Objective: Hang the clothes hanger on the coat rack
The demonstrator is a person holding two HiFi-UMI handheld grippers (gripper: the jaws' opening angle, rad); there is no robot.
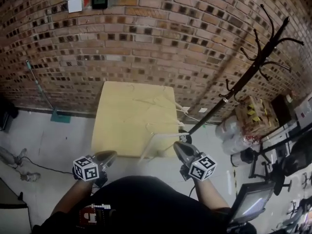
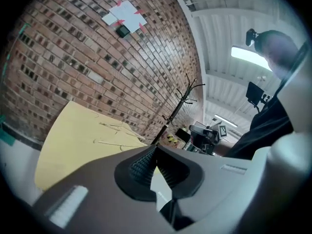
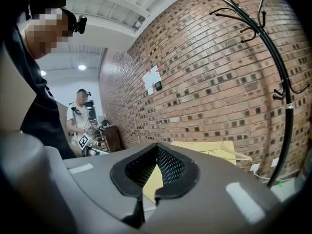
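Note:
Several white wire hangers [image 1: 163, 126] lie on a yellow table [image 1: 122, 116] against the brick wall; one hangs over its near right edge. The black coat rack [image 1: 253, 67] stands right of the table, its hooks bare. My left gripper [image 1: 108, 156] is shut and empty, just short of the table's near edge. My right gripper [image 1: 179, 147] is also shut and empty, by the table's near right corner. In the left gripper view the hangers [image 2: 117, 143] and the rack [image 2: 181, 99] lie beyond the closed jaws. The right gripper view shows the rack [image 3: 285, 96] at the right and a hanger [image 3: 236, 154] on the table.
A long-handled mop [image 1: 41, 91] leans on the wall at the left. Bags and boxes [image 1: 243, 130] crowd the floor at the rack's foot, with a monitor [image 1: 251, 201] nearer me. Cables [image 1: 22, 167] lie on the floor at left. A person [image 3: 80, 118] stands far back.

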